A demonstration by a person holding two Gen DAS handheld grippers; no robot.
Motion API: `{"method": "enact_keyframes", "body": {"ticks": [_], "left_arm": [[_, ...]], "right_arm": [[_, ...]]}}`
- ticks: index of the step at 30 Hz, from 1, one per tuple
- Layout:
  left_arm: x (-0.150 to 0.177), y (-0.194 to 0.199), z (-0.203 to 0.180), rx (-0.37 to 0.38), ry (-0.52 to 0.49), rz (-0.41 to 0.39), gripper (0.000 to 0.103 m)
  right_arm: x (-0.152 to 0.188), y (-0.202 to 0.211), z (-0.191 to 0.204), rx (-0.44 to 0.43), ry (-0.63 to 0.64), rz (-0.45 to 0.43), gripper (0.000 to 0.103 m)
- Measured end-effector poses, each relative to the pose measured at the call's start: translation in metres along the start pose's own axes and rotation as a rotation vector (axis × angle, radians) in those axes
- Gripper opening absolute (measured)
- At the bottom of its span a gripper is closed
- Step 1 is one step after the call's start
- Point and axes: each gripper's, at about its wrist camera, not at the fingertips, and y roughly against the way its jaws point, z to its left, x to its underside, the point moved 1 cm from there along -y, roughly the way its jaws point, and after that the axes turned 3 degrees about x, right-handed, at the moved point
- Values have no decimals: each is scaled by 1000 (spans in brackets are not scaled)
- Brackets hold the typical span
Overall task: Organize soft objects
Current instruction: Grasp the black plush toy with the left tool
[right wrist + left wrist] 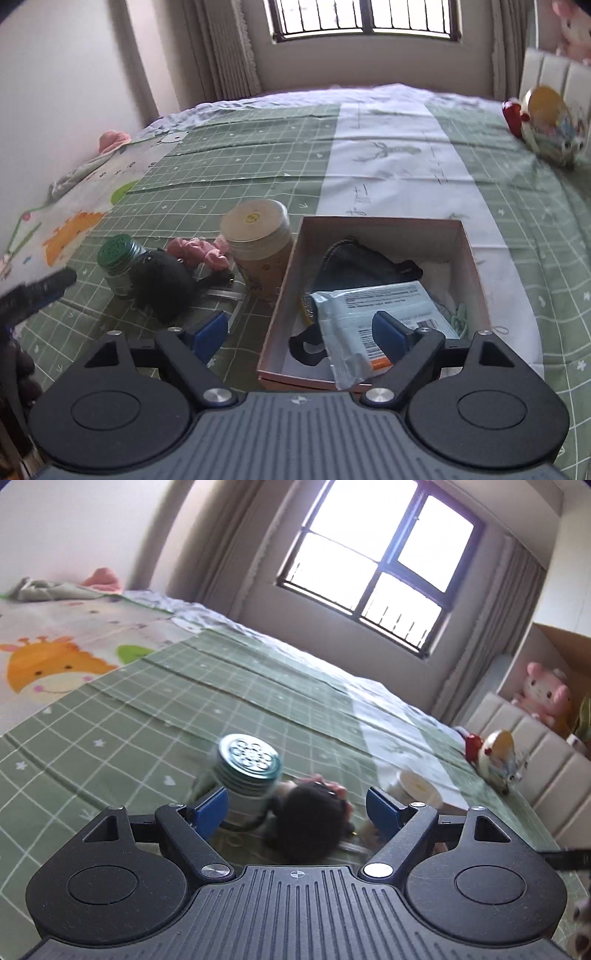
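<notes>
A black soft pouch (162,284) lies on the green checked bedsheet (240,155), with a pink scrunchie (197,251) just behind it. In the left wrist view the black pouch (306,819) sits between the open fingers of my left gripper (295,808), low over the bed. A cardboard box (469,251) holds a dark mask (354,262) and a pale blue packet (373,317). My right gripper (301,332) is open and empty, hovering over the box's near left edge.
A small jar with a green perforated lid (118,262) and a tan tub with a cream lid (258,247) stand beside the pouch. A round plush toy (550,125) lies by the padded headboard (524,746). A pink plush (543,694) sits on a shelf.
</notes>
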Motion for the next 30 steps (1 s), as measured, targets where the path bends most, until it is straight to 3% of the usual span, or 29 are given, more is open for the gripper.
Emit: {"method": "enact_keyframes", "body": {"ticks": [9,13,19,23,26,30], "left_arm": [[13,-47,-8,51,-41,102,86],[18,-86,-23,23,-74,116,86],[36,-129,-33,-54,-92,157,86],[44,-134,-35,-64,-107,133,86],[42,-129,-33,-47,-108,121,71],[38,-108,-21,-8,-37,143,70]], "right_arm": [[55,-2,56,26,168,-85,86],[86,-8,70,51,209,-116,86],[117,-27,65,68,188,-79,86],[130,-36,61,91,193,-53,86],[136,-39,57,81,187,-32,86],[136,-38,55,56,169,-30,91]]}}
